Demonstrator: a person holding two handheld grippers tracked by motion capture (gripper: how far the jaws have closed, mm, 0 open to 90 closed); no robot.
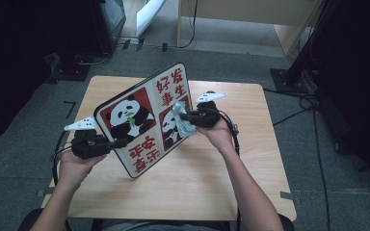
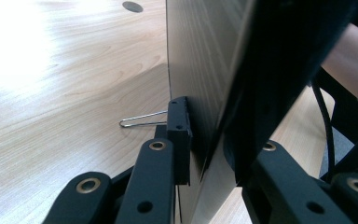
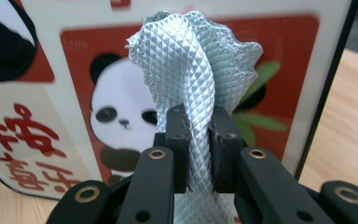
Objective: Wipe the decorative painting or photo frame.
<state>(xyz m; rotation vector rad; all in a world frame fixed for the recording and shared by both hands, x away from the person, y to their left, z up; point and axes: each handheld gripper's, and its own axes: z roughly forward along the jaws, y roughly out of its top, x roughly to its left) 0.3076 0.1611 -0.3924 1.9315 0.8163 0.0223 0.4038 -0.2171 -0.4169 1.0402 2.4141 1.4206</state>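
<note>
The left gripper [image 1: 118, 143] is clamped on the lower left edge of a panda picture board [image 1: 144, 118], which is held tilted above the wooden table [image 1: 250, 159]; in the left gripper view the jaws are seen closed on the board's thin edge [image 2: 205, 93], one jaw on each face. The right gripper [image 1: 185, 117] is pinched on a bunched pale green cloth [image 3: 198, 74], with the jaws drawn narrow around the fabric, and the cloth [image 1: 183, 122] is pressed against the board's printed face over the lower right panda panel [image 3: 121, 116].

Both forearms are extended from the near side of the table, the left hand [image 1: 79, 161] kept low at the board's left corner and the right hand [image 1: 217, 132] raised at its right side.

A thin wire clip [image 2: 142, 120] is seen lying on the tabletop behind the board. The table is surrounded by grey carpet [image 1: 43, 115]; cables [image 1: 298, 103] are trailed across it at the right, and a light wooden desk [image 1: 250, 19] is stood beyond the far edge. Bare tabletop is left in front of the board and to its right.
</note>
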